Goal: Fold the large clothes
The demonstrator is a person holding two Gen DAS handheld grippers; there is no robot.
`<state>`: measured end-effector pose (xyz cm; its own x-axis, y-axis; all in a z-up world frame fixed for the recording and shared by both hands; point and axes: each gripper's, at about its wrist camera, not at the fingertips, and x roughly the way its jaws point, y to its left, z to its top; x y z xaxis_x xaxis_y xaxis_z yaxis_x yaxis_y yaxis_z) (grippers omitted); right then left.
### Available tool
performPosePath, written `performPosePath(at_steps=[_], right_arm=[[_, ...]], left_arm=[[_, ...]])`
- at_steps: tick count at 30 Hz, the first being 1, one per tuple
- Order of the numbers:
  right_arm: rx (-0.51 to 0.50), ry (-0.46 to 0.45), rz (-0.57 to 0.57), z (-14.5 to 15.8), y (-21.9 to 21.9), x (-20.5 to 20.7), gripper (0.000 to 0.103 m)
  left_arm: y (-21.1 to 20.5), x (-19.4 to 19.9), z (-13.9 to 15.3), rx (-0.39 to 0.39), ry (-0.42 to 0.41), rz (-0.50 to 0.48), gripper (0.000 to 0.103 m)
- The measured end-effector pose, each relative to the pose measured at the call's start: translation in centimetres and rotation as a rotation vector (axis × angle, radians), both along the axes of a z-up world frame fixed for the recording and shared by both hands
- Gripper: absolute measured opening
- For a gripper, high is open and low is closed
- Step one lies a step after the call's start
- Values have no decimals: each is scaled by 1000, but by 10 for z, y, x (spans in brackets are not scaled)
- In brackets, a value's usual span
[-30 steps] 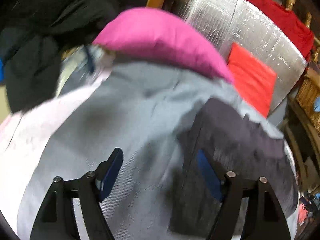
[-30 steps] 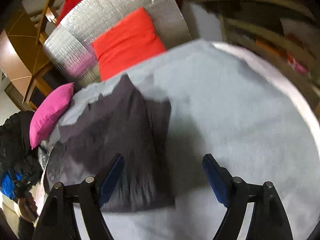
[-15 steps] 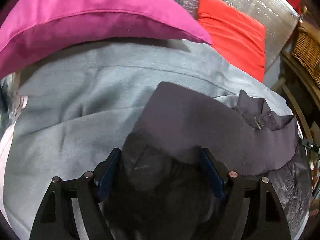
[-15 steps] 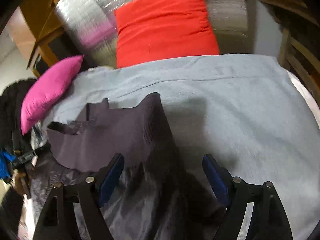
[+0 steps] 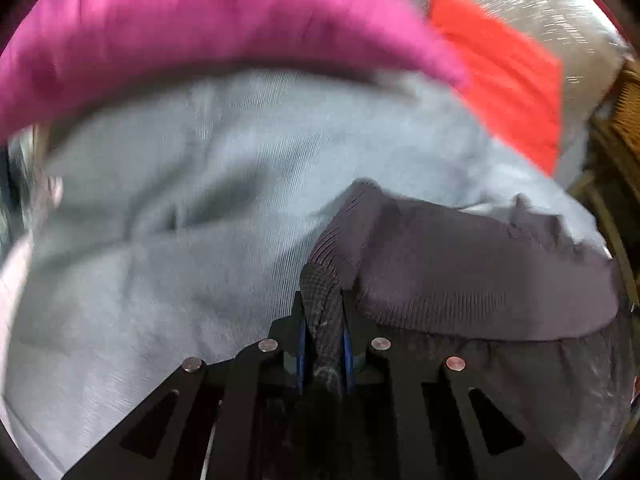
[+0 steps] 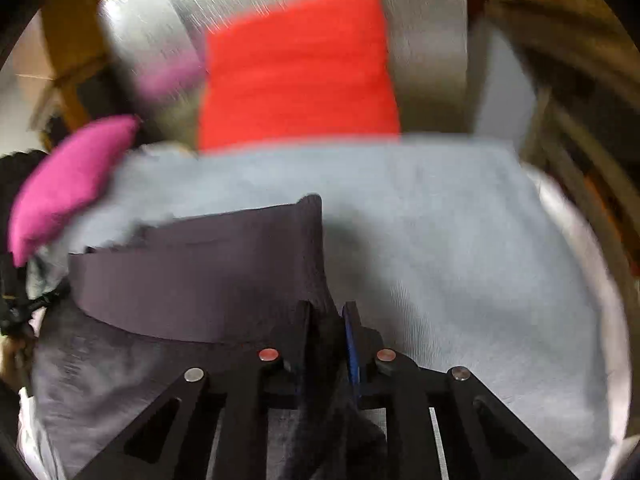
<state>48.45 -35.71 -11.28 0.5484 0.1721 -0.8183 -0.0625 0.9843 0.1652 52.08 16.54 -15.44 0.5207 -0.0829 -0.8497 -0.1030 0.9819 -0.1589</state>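
Note:
A dark grey garment lies on a pale grey bed cover, its ribbed waistband folded back. In the left wrist view my left gripper is closing, and its pads pinch a bunched corner of the garment at its left edge. In the right wrist view the same garment stretches to the left, and my right gripper is closing with its pads pressed on the garment's right corner. The cloth hangs down between both pairs of fingers.
A pink cushion lies along the far edge of the cover, with a red cushion against a silver quilted back behind it. Wooden furniture stands to the right. A wicker basket is at the right edge.
Both grippers moved forward over the dark garment, came down onto its near corners, and their jaws went from wide apart to pinching the cloth.

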Motion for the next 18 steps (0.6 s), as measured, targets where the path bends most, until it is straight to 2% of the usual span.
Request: performPosePath(at_steps=[2, 4, 8, 10, 11, 12, 14, 16, 18], right_arm=[[-5, 18, -21, -21, 1, 3, 16], [39, 26, -43, -29, -5, 4, 16], [44, 33, -46, -29, -6, 1, 16], [50, 37, -53, -29, -4, 2, 22], [64, 39, -51, -28, -4, 2, 31], [67, 36, -55, -28, -3, 1, 53], [80, 18, -66, -19, -6, -1, 80], [134, -24, -56, -7, -11, -3, 80], [165, -35, -69, -3, -14, -1, 80]], left_arm=[[-2, -1, 0, 20, -5, -4, 16], [0, 2, 0, 12, 6, -14, 17], [-6, 0, 0, 70, -6, -16, 20], [-12, -2, 2, 115, -11, -8, 31], [-14, -4, 6, 139, -22, -3, 36], [-17, -4, 10, 146, -37, -3, 42], [-20, -11, 24, 130, -97, -25, 46], [-16, -17, 38, 119, -150, -9, 73], [-13, -18, 44, 100, -191, 9, 82]])
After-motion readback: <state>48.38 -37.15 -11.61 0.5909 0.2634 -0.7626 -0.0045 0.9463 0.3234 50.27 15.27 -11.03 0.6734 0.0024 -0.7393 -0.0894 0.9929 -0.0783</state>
